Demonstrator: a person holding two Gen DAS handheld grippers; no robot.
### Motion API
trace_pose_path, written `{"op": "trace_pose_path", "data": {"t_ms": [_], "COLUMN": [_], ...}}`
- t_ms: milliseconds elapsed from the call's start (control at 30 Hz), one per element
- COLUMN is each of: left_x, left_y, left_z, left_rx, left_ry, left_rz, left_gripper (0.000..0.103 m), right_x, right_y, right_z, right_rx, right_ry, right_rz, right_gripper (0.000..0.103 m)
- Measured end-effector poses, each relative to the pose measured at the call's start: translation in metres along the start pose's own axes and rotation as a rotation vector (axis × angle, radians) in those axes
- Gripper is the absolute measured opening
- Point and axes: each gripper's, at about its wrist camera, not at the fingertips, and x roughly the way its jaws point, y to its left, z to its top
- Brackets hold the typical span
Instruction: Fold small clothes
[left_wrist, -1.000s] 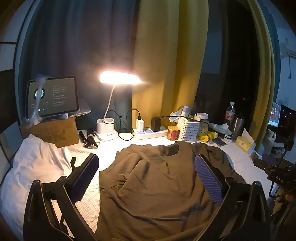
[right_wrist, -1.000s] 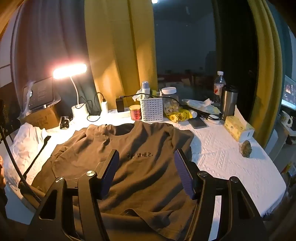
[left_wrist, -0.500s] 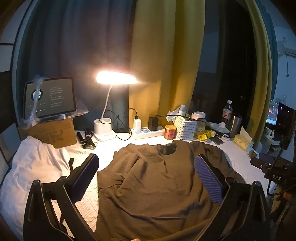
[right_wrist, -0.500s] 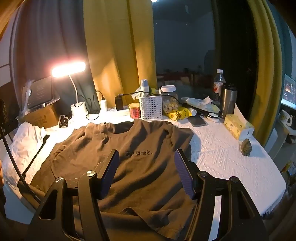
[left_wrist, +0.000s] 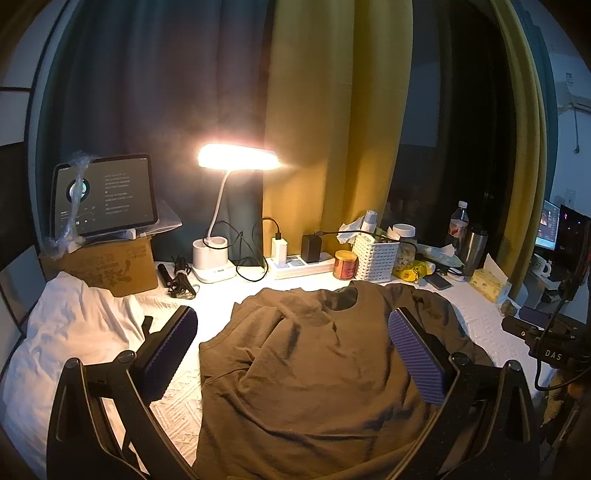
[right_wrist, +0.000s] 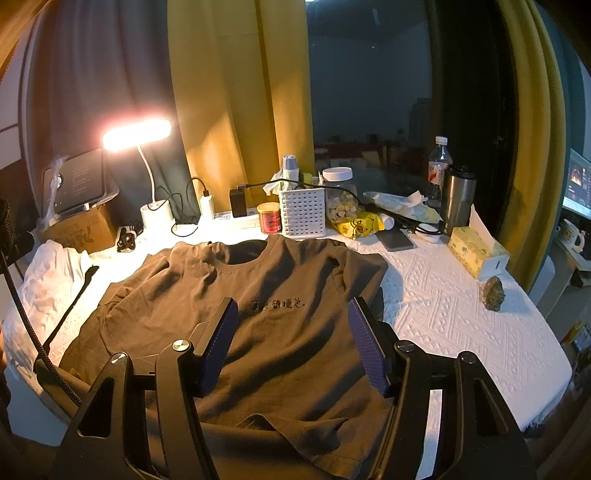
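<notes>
A brown T-shirt (right_wrist: 280, 332) is spread front side up on the white textured cover (right_wrist: 443, 314), collar away from both tools, with a line of dark lettering across the chest. The left gripper (left_wrist: 295, 354) is held above the garment with its jaws wide apart and nothing between them; the shirt's left half lies ahead of and below the gap. The right gripper (right_wrist: 291, 339) is likewise spread and empty, the lettering showing just beyond its jaws and the bottom hem (right_wrist: 295, 424) beneath them. The fabric is judged light, soft and limp: it is expected to sag, drag and wrinkle when lifted, and a single layer may slip. Hold is best taken at a seamed edge, the hem corners or the shoulder seams, where the cloth is thicker.
</notes>
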Motion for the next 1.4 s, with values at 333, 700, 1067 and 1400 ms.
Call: {"op": "trace_pose_path", "data": {"t_ms": [333, 700, 1067, 1400], "left_x": [-0.0004, 0.0001, 0.0011, 0.0019], "left_y": [0.001, 0.0012, 0.0038, 0.0055], "left_z": [-0.0014, -0.0009, 0.0003, 0.0009], "left_rx": [0.0, -0.002, -0.003, 0.001], "left_ry": [-0.003, -0.002, -0.006, -0.007], "left_rz": [-0.001, 0.003, 0.003, 0.003], "left_gripper": [0.102, 0.102, 0.102, 0.102], "right_x": [0.0013, 0.0012, 0.0025, 0.0046], "right_y": [0.0008, 0.0005, 0.0008, 0.0015], "right_z": [-0.0002, 0.0002, 0.0003, -0.0004], "right_rx": [-0.001, -0.001, -0.002, -0.004], "right_ry": [0.003, 0.004, 0.006, 0.01], "right_rz": [-0.001, -0.001, -0.001, -0.003], "right_gripper": [0.065, 0.065, 0.065, 0.065]}}
